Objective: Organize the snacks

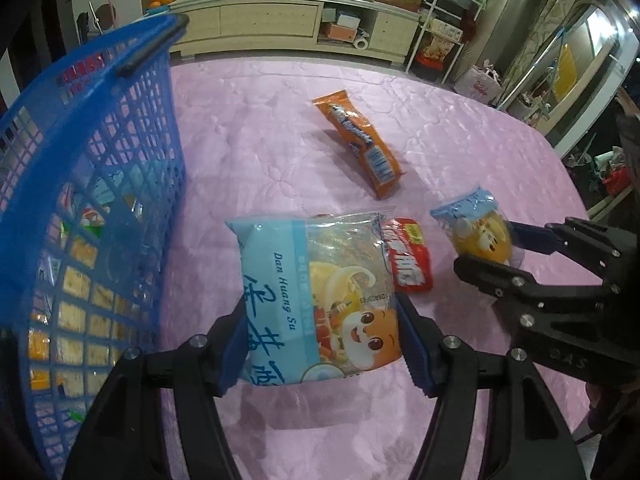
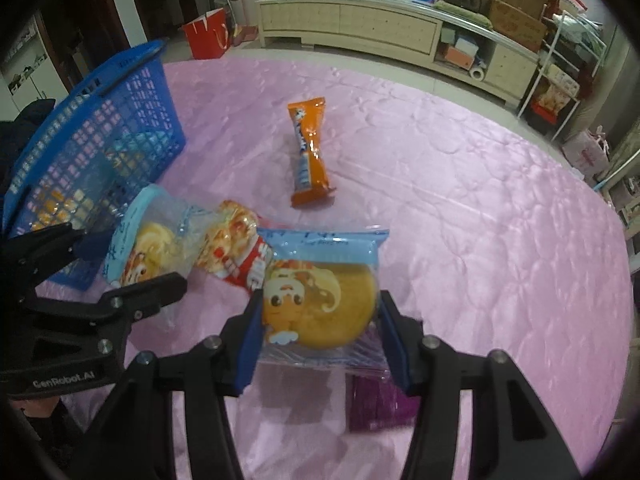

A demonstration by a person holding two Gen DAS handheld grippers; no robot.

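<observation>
Snacks lie scattered on the pink quilted cover (image 1: 280,128) in front of me, and some already sit inside the blue basket (image 1: 100,152) at my left, showing through its lattice wall. Largest of the loose ones is the pale blue pastry bag (image 1: 320,292) with a cartoon face, lifted just off the cover; my left gripper (image 1: 324,344) is clamped on its two sides, blue pads pressing into the wrapper. Next comes the orange wrapper (image 1: 360,144), lying alone farther out on the cover, well apart from everything else. Just beside the big bag, partly tucked behind its right edge, lies a red packet (image 1: 410,264). Smallest is the round cake pack (image 2: 320,300) with a blue top strip, raised above the cover with its shadow beneath; my right gripper (image 2: 320,340) is closed on it from both sides. A dark purple packet (image 2: 380,408) lies flat on the cover under that gripper, partly hidden by its right finger.
</observation>
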